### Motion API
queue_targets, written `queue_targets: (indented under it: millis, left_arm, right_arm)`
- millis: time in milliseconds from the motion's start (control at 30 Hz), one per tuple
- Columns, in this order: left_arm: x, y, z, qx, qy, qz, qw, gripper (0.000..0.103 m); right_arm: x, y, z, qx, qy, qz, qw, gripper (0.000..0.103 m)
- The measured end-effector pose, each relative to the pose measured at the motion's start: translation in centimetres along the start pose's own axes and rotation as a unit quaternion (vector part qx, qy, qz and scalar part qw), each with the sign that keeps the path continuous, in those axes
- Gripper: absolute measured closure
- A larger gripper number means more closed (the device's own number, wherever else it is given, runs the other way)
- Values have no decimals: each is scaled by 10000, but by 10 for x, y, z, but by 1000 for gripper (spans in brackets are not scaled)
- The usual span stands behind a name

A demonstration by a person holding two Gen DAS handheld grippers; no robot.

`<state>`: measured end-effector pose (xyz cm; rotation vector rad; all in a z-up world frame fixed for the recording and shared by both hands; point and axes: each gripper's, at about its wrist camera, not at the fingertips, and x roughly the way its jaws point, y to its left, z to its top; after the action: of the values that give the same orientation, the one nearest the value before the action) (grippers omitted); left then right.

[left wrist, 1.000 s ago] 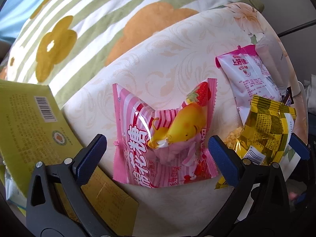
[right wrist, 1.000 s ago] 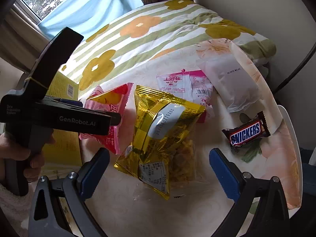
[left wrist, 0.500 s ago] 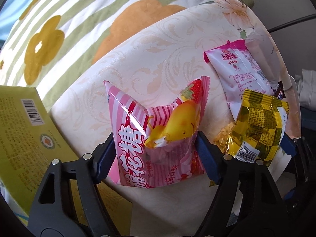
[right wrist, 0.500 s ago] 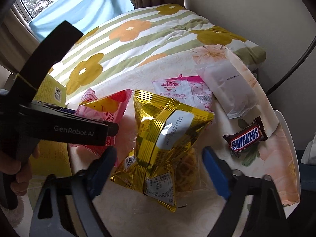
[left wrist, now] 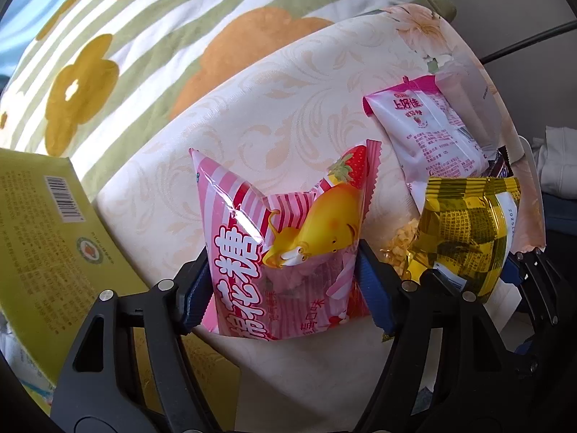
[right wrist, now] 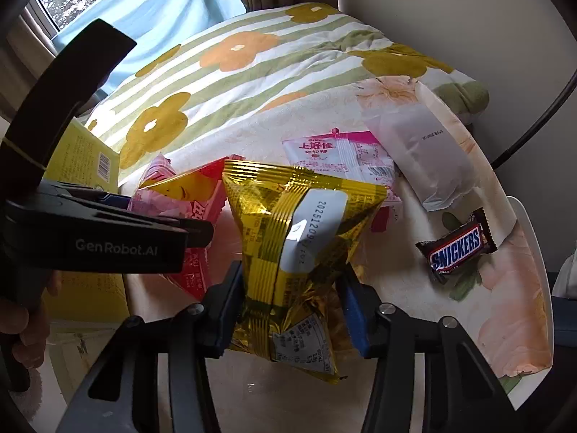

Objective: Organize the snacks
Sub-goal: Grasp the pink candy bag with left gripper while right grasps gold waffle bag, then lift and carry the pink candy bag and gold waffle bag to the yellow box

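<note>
My left gripper (left wrist: pixel 285 285) is shut on a pink striped marshmallow bag (left wrist: pixel 288 245) with a yellow cartoon figure, holding it just above the table's near edge. My right gripper (right wrist: pixel 292 306) is shut on a gold foil snack bag (right wrist: pixel 292 245), which bulges above the jaws. The gold bag also shows in the left wrist view (left wrist: pixel 465 238), and the pink striped bag in the right wrist view (right wrist: pixel 194 202). The left gripper's black body (right wrist: pixel 108 238) fills the left of the right wrist view.
On the floral tablecloth (right wrist: pixel 505 324) lie a pink-and-white packet (right wrist: pixel 339 155), a white wrapped packet (right wrist: pixel 422 151) and a Snickers bar (right wrist: pixel 458 245). A yellow-green box (left wrist: pixel 47 238) sits at the left. A flowered striped blanket (right wrist: pixel 230 57) lies behind.
Both grippers have closed from open: the left onto the pink marshmallow bag, the right onto the gold bag. Both bags now stand squeezed and slightly raised.
</note>
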<state>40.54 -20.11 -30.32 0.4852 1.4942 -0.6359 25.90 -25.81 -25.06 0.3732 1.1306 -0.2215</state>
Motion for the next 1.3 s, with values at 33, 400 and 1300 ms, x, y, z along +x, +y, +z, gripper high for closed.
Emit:
queue_targets:
  millis: [33, 400, 1300]
  left_arm:
    - [-1, 0, -1, 1, -16, 9, 10000, 34]
    - [-38, -8, -13, -186, -485, 111, 9986, 34]
    - [-234, 52, -139, -2837, -2753, 448, 9174, 34]
  right_arm:
    - [-2, 0, -1, -11, -26, 20, 10000, 57]
    - [-31, -7, -6, -63, -300, 185, 9994, 58]
    - [-140, 37, 54, -2260, -1075, 1302, 9594, 58]
